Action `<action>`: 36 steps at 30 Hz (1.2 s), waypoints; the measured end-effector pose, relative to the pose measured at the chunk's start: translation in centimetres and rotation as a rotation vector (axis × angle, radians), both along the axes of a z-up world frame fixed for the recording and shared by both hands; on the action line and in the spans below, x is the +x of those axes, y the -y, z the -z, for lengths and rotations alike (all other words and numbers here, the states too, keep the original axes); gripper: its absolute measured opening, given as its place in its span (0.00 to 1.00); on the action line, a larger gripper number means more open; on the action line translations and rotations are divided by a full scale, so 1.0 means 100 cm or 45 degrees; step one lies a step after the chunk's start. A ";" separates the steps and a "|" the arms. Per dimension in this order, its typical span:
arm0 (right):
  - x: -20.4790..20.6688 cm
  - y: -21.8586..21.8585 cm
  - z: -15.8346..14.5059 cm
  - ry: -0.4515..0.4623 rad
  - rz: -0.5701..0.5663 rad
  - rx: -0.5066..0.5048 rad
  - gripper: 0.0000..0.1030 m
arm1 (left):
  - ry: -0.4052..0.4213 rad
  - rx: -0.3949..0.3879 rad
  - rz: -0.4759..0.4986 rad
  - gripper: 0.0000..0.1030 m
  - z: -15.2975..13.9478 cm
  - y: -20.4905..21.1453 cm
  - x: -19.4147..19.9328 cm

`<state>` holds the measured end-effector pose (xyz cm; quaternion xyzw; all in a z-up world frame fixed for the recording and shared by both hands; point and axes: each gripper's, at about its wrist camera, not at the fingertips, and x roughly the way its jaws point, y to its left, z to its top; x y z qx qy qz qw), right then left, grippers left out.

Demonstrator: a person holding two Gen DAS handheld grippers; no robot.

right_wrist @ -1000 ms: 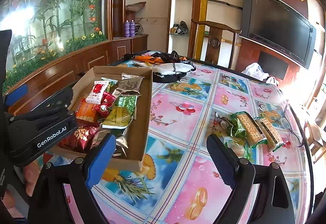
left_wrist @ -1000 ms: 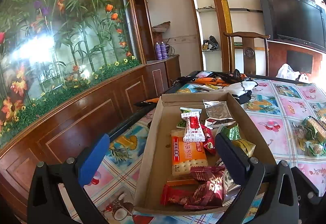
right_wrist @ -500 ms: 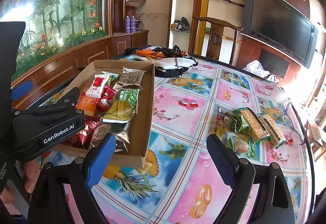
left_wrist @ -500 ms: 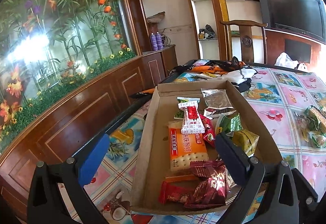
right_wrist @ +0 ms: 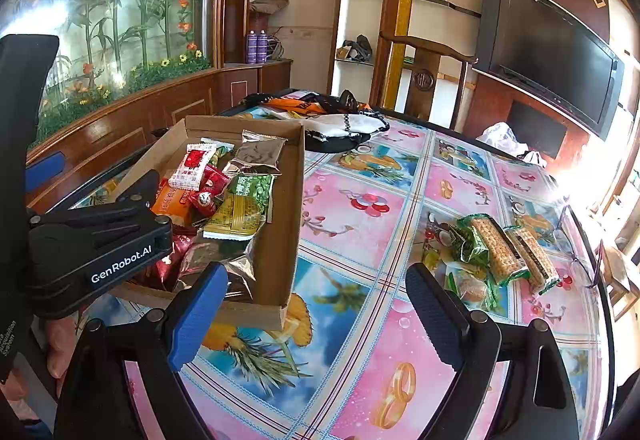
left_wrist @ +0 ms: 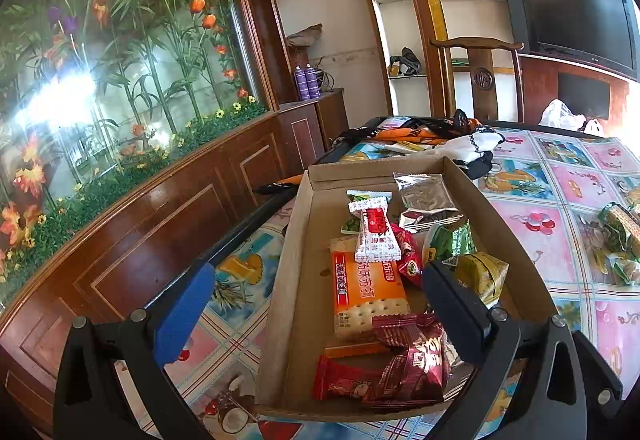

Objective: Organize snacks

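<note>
1. Most of the snacks are already in the cardboard box [right_wrist: 280, 224] on the left side of the table [right_wrist: 360, 320]: an orange cracker pack [left_wrist: 366, 292], a white and red candy [left_wrist: 376, 236], a silver pouch [left_wrist: 426, 190], green packets and some dark red wrappers at the near end.

2. What's left out: a small bunch of cracker packs in green wrappers [right_wrist: 502, 252] lying on the tablecloth well to the right of the box, with a smaller packet [right_wrist: 470, 288] just beside them.

3. Left gripper [left_wrist: 316, 314] is spread wide with nothing between its fingers. It hangs over the near end of the box, one finger outside the left wall, the other above the snacks inside.

4. Right gripper [right_wrist: 316, 314] is also wide open and empty, over bare tablecloth between the box and the loose packs.

5. My read: this is the gap between drops, and the right side is up next for a pickup.

6. Next move probably means swinging right toward the green-wrapped packs, lining the fingers across one pack's narrow side, then closing gently. Those wrappers look crinkly and the crackers could crack if squeezed hard.
</note>
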<state>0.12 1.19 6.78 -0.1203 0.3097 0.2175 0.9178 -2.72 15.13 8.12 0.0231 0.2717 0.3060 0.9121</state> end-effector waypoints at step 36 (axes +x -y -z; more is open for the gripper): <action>0.000 0.000 -0.001 0.004 0.000 -0.002 0.90 | 0.006 0.019 -0.014 1.00 -0.002 0.000 -0.001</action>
